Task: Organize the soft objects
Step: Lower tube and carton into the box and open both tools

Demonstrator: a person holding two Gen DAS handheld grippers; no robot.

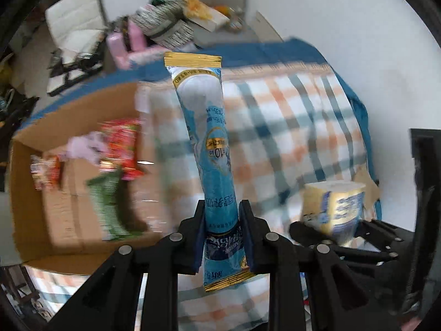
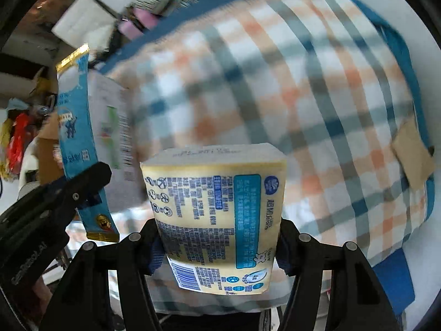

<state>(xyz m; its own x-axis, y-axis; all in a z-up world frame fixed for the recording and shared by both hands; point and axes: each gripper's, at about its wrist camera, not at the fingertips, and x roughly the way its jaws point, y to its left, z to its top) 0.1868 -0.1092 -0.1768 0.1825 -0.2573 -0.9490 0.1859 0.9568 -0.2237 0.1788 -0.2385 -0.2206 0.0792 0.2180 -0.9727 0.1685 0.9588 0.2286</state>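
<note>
Background blurred; items in the cardboard box hard to make out. Left gripper clenched on long blue sachet, upright over checked cloth, long axis pointing away. Right gripper clamped on yellow tissue pack, also upright.

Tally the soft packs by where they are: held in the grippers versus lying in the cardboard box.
Held in grippers: 2, the blue sachet in the left gripper and the tissue pack in the right gripper.
In the cardboard box: about 4 blurred packets: red, green, pink, orange.
Total: about 6.
</note>
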